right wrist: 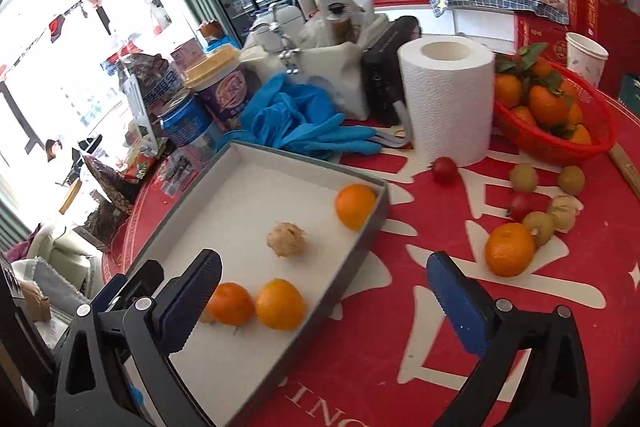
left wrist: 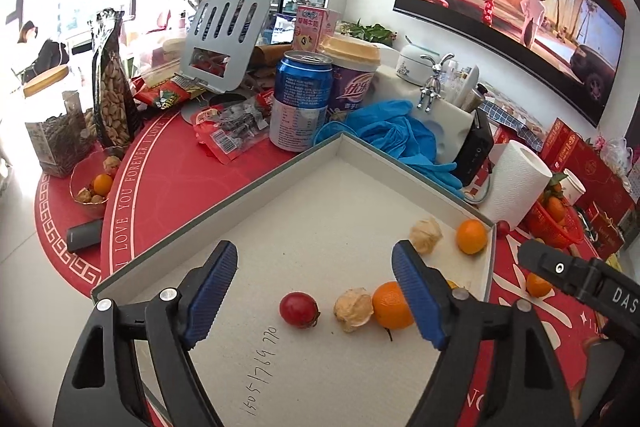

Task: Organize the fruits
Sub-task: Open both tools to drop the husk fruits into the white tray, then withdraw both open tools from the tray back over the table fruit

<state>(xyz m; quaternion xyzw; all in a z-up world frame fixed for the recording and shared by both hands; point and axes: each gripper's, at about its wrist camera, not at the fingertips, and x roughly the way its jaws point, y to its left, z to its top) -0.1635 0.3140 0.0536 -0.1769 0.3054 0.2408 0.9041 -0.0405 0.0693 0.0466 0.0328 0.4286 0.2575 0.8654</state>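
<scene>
Both grippers stand wide and empty: the left gripper (left wrist: 316, 291) over the tray (left wrist: 224, 203), a cherry tomato (left wrist: 299, 309) lying below; the right gripper (right wrist: 324, 291) at the tray's right wall. Next, probably, the loose tangerine (right wrist: 509, 249) on the cloth (far right).

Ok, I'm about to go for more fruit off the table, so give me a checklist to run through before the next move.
1. Left gripper empty: ok, open over the tray.
2. Right gripper empty: ok, open.
3. Room in tray: ok, bare floor.
4. Tomato settled in tray: ok.
5. Loose fruit left: not ok, an orange and small fruits lie on the cloth.
6. Grippers apart: cannot tell.
</scene>
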